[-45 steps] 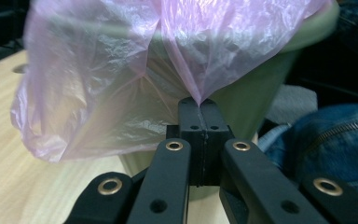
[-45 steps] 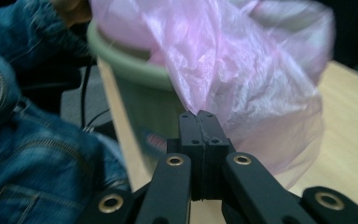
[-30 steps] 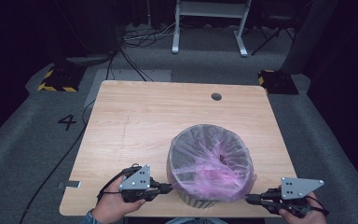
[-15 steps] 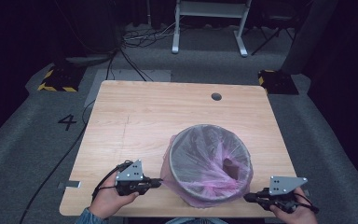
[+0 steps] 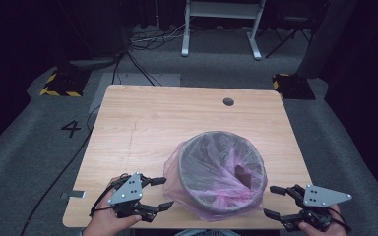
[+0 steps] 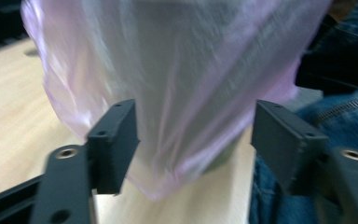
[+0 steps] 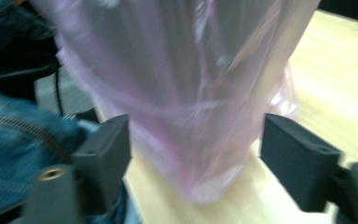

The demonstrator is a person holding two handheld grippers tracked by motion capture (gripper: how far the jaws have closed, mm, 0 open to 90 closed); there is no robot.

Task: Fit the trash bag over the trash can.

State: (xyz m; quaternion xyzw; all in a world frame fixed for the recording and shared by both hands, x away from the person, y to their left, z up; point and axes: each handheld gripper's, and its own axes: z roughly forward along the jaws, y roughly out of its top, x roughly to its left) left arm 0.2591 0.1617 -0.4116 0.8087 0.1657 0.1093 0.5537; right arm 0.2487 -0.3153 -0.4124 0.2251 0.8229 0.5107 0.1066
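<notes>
Both my grippers, left [image 5: 163,192] and right [image 5: 271,201], have backed off the bagged bin [image 5: 221,173], jaws open; lining looks finished.

A bag-lined bin [image 5: 221,172] stands on the table's [image 5: 177,123] near edge, between left gripper [image 5: 158,193] and right gripper [image 5: 274,201].
</notes>
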